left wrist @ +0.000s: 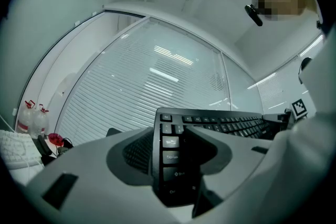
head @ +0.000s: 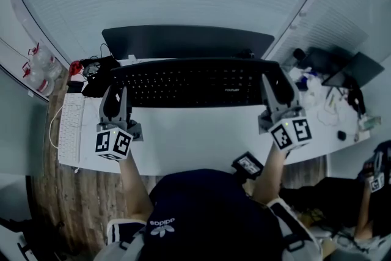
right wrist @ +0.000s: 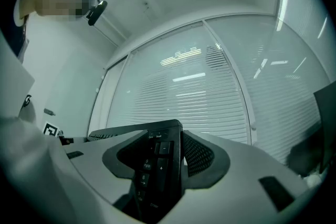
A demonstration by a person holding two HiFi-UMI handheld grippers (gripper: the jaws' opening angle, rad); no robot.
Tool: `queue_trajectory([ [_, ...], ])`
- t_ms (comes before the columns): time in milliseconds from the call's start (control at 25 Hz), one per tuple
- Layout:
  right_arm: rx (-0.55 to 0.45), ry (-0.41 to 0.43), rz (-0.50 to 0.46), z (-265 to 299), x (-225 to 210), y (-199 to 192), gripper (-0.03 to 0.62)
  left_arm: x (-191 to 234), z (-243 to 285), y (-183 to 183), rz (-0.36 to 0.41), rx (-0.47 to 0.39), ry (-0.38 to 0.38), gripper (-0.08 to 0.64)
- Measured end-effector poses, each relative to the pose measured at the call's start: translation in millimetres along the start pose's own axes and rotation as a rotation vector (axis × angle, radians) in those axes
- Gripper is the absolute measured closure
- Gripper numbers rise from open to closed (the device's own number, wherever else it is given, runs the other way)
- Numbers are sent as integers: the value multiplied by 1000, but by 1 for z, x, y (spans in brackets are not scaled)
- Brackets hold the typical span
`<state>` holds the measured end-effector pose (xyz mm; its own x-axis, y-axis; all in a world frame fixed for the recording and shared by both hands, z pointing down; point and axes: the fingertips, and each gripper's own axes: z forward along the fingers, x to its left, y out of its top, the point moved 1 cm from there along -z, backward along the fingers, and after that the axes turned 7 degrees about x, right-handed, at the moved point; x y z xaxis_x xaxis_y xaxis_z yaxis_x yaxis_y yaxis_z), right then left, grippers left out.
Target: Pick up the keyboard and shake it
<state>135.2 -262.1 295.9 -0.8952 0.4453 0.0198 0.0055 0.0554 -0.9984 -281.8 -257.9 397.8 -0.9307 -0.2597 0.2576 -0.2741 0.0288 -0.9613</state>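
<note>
A long black keyboard is held up above the white desk, with its keys turned toward me. My left gripper is shut on its left end, the jaws clamping either side of the edge by the Tab and Shift keys. My right gripper is shut on the right end, across the number pad. The keyboard hangs roughly level between the two grippers.
A dark monitor stands behind the keyboard. A white keyboard lies at the desk's left edge near black and red items. Clutter covers the desk's right end. Blinds fill the wall behind.
</note>
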Motion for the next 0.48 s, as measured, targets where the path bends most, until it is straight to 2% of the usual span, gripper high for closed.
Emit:
queue_trajectory([
  [120, 20, 0, -7, -11, 8, -5, 399, 3, -8, -8, -12, 15, -2, 367],
  [280, 36, -8, -29, 6, 10, -8, 399, 13, 3, -21, -39, 46, 16, 366],
  [480, 50, -2, -36, -1, 12, -13, 399, 15, -2, -32, -68, 62, -2, 367],
])
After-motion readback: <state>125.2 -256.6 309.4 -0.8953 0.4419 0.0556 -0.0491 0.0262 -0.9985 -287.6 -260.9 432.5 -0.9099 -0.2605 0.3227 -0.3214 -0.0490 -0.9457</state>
